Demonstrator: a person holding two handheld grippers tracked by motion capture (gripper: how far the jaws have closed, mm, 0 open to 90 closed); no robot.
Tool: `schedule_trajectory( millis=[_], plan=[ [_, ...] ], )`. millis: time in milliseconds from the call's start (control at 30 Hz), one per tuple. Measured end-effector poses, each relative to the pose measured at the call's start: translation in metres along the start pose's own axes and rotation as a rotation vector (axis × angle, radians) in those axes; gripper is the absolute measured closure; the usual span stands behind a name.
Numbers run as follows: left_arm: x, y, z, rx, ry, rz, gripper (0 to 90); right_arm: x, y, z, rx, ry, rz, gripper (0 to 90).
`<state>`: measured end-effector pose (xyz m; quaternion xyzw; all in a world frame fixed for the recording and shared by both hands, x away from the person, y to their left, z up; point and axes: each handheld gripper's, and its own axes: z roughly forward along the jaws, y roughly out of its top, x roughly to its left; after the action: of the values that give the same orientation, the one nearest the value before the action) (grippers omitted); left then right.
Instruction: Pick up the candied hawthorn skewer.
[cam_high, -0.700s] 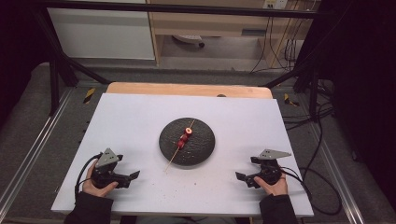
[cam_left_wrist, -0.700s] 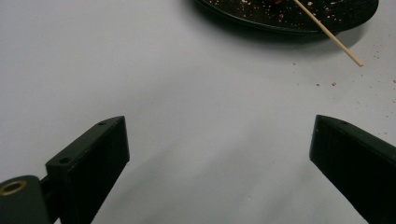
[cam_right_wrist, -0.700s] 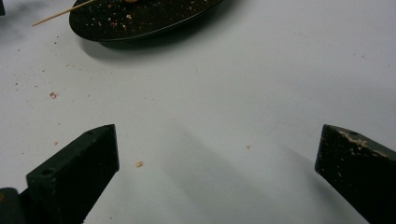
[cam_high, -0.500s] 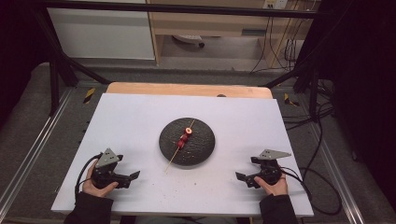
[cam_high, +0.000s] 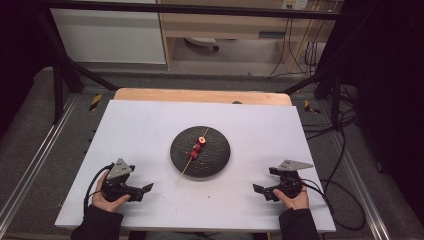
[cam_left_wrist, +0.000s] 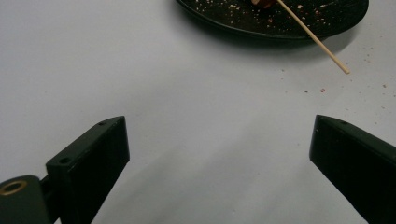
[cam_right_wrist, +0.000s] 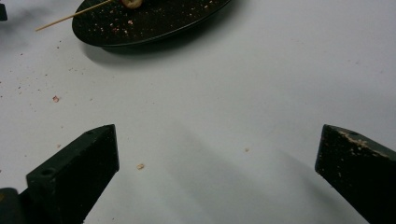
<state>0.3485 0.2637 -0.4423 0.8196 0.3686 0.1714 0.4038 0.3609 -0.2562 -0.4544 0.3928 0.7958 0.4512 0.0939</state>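
Note:
A round black plate (cam_high: 212, 160) sits in the middle of the white table. Across it lies a thin wooden skewer (cam_high: 186, 167) threaded with red pieces (cam_high: 196, 149); its bare end sticks out over the plate's near left rim. My left gripper (cam_high: 145, 189) rests on the table at the near left, jaws wide apart with nothing between them. My right gripper (cam_high: 256, 189) rests at the near right, also open and empty. The left gripper view shows the plate (cam_left_wrist: 243, 21) and the skewer (cam_left_wrist: 317, 42) ahead. The right gripper view shows the plate (cam_right_wrist: 154, 21) and the skewer (cam_right_wrist: 70, 17).
Small crumbs (cam_right_wrist: 56, 99) are scattered on the white table (cam_high: 140, 130) near the plate. A wooden board edge (cam_high: 200, 96) runs along the table's far side. Cables (cam_high: 345, 165) trail off the right side. Metal rails (cam_high: 30, 170) flank the table.

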Motion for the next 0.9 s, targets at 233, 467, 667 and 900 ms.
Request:
schedule_trajectory(
  millis=[233, 467, 667, 900],
  plan=[
    [-0.004, 0.007, 0.0, 0.0, -0.005, -0.002, 4.6, 0.0, 0.0, 0.0, -0.001, 0.0, -0.001, 0.7],
    [-0.01, 0.017, 0.003, 0.004, -0.005, -0.002, 4.8, 0.0, 0.0, 0.0, -0.002, -0.003, -0.002, 0.7],
    [-0.017, 0.026, 0.007, 0.008, -0.008, 0.008, 5.2, 0.0, 0.0, 0.0, 0.0, -0.007, -0.004, 0.7],
    [-0.025, 0.038, 0.015, 0.015, -0.005, 0.008, 6.0, 0.0, 0.0, 0.0, 0.003, -0.009, -0.001, 0.7]
  ],
)
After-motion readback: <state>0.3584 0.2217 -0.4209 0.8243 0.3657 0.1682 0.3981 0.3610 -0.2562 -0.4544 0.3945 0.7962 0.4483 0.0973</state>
